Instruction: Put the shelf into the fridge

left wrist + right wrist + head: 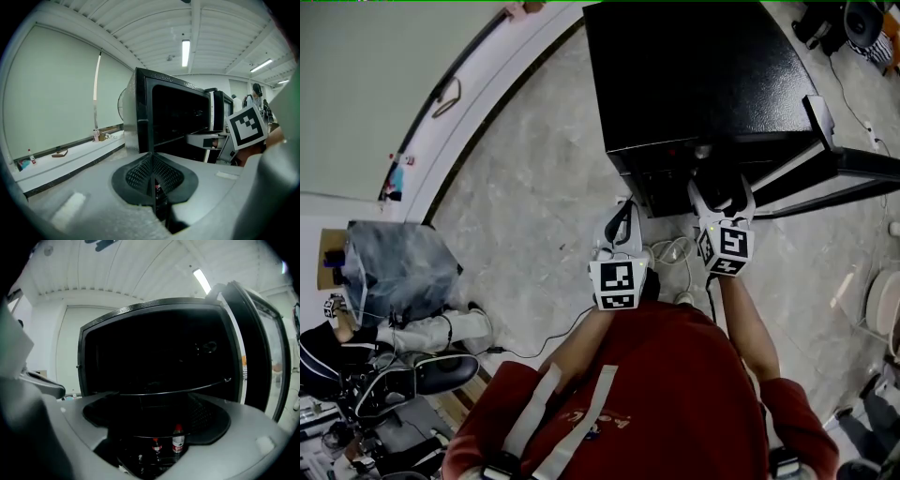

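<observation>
The black fridge [694,75] stands on the floor with its door [848,167] swung open to the right. My right gripper [722,195] reaches into the fridge's front opening. In the right gripper view its jaws [157,418] stand wide open. The shelf's thin front edge [178,390] runs level across the dark interior between the jaws, and neither pad presses on it. Two small red-capped bottles [177,439] stand lower inside. My left gripper [622,216] hovers just left of the fridge front, shut on nothing [151,171].
A white ledge [487,103] curves along the wall to the left of the fridge. A cable [670,251] lies on the floor under my grippers. A covered box [394,267] and other gear crowd the far left. The right gripper's marker cube [246,125] shows beside the fridge.
</observation>
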Demonstrator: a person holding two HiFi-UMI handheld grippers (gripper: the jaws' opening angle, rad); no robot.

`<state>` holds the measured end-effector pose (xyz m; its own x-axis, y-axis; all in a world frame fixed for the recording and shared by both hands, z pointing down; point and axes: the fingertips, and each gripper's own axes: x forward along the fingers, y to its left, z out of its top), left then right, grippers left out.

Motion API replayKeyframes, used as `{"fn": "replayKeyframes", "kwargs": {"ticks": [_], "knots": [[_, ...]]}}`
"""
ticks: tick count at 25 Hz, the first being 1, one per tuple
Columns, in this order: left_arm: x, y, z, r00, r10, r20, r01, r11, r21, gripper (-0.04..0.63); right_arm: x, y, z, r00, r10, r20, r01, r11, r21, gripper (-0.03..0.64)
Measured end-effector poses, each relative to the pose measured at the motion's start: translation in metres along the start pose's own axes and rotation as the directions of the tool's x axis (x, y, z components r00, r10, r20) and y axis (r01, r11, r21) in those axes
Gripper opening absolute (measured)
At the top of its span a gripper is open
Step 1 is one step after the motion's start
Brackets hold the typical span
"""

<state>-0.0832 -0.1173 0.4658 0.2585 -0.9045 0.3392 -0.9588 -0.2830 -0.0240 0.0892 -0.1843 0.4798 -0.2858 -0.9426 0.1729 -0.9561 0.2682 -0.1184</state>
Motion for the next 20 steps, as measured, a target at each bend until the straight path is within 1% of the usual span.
{"fn": "replayKeyframes", "kwargs": {"ticks": [2, 11, 15, 20], "knots": [[0.0, 0.0, 0.0, 1.0, 0.001, 0.003, -0.001, 1.0, -0.001, -0.002, 0.003, 0.002, 0.001, 1.0, -0.004, -0.004, 0.004, 1.0, -0.026, 0.423], [-0.002, 0.005, -0.002, 1.0, 0.01, 0.0, -0.01, 1.0, -0.007, -0.002, 0.012, 0.001, 0.002, 1.0, -0.022, -0.014, 0.021, 0.998, -0.058, 0.423], [-0.001, 0.004, -0.001, 1.0, 0.01, 0.001, -0.01, 1.0, -0.004, -0.002, 0.015, -0.002, 0.002, 0.999, -0.041, -0.02, 0.04, 0.998, -0.042, 0.425], [0.0, 0.01, -0.004, 1.0, 0.021, -0.003, -0.021, 1.0, -0.006, -0.002, 0.024, -0.004, 0.002, 0.999, -0.041, -0.034, 0.04, 0.999, -0.026, 0.433]]}}
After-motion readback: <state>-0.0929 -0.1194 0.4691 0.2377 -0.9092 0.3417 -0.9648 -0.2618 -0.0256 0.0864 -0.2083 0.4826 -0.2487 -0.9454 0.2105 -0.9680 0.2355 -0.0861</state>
